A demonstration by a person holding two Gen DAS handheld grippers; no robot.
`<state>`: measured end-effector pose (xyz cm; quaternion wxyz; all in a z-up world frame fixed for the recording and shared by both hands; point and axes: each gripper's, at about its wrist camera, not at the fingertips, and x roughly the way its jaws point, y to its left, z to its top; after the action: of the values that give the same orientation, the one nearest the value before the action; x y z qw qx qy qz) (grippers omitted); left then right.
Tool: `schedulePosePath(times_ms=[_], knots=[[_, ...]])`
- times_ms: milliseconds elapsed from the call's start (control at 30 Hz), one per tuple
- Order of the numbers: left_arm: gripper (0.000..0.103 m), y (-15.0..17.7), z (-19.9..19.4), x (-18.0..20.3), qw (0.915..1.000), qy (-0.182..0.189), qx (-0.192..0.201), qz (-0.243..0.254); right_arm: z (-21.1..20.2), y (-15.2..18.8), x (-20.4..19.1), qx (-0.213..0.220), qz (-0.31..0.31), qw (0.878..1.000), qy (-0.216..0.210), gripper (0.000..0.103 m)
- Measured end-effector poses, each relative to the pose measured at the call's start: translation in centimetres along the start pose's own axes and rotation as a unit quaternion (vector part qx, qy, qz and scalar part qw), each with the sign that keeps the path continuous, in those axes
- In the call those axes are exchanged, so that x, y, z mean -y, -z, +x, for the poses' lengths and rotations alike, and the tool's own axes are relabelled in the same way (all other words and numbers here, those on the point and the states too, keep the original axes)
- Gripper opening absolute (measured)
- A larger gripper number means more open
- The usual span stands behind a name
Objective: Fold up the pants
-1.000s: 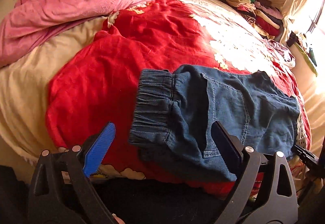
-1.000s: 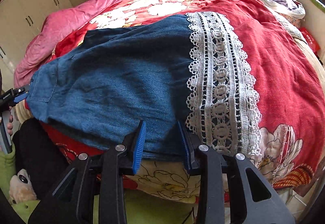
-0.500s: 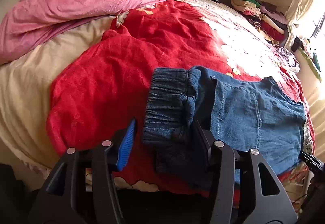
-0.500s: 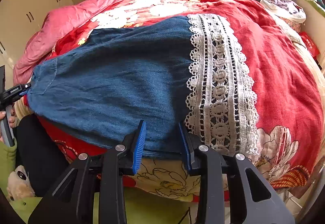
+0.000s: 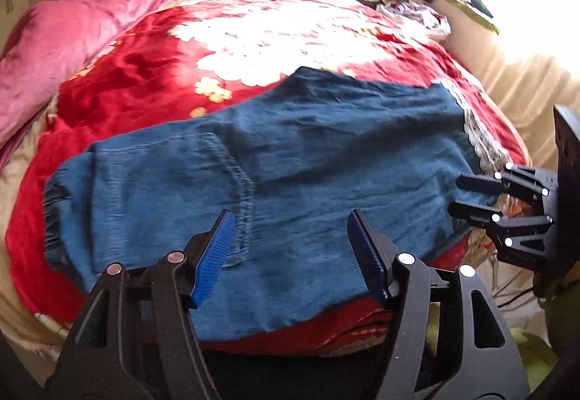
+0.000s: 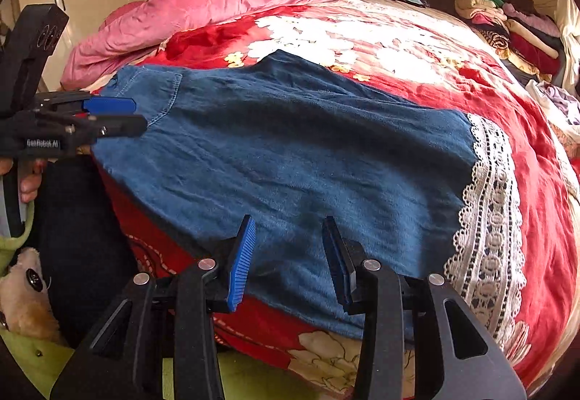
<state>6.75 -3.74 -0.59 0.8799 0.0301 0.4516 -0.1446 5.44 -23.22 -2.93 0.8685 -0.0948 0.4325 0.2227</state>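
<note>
Left wrist view, blue denim pants (image 5: 290, 161) spread flat ahead of left gripper (image 5: 290, 248), white lace hem (image 6: 489, 204) rightward, right gripper (image 6: 288, 255), both spread apart, grasping nothing

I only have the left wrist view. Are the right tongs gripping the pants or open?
Observer: Open. The right tongs hover over the near edge of the pants, pads apart, nothing pinched.
Operator: How big is the lace hem? I only see a sliver.
Observer: The lace hem is a broad white band across the leg end, lying on the red blanket.
Operator: How do my left tongs look from the side?
Observer: The left tongs are open beside the pocket corner. I can't tell if they touch the cloth.
</note>
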Motion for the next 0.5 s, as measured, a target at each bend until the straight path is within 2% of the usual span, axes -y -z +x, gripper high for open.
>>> schedulePosePath(times_ms=[67, 133, 200, 333, 433, 500], knots=[[0.057, 0.4, 2.0, 1.4, 0.9994, -0.006, -0.024, 0.023, 1.7, 0.1, 0.4, -0.039, 0.007, 0.999, 0.001, 0.038], [0.057, 1.3, 3.4, 2.4, 0.9980, -0.018, -0.044, 0.043, 2.1, 0.7, -0.1, -0.051, -0.009, 0.999, 0.001, 0.038], [0.058, 2.2, 3.5, 2.9, 0.9974, -0.018, -0.040, 0.057, 1.9, 1.2, -0.6, -0.055, -0.025, 0.998, 0.003, 0.038], [0.061, 2.4, 2.9, 2.2, 0.9983, 0.007, -0.040, 0.042, 1.5, 2.1, -0.7, -0.054, -0.021, 0.998, -0.002, 0.038], [0.061, 1.6, 1.3, 1.8, 0.9992, 0.028, -0.018, 0.023, 0.7, 1.9, -0.2, -0.048, -0.008, 0.999, -0.019, 0.038], [0.062, 0.3, -0.1, 1.4, 0.9992, 0.035, 0.005, 0.018, -0.6, 1.6, 0.2, -0.020, 0.001, 0.999, -0.038, 0.038]])
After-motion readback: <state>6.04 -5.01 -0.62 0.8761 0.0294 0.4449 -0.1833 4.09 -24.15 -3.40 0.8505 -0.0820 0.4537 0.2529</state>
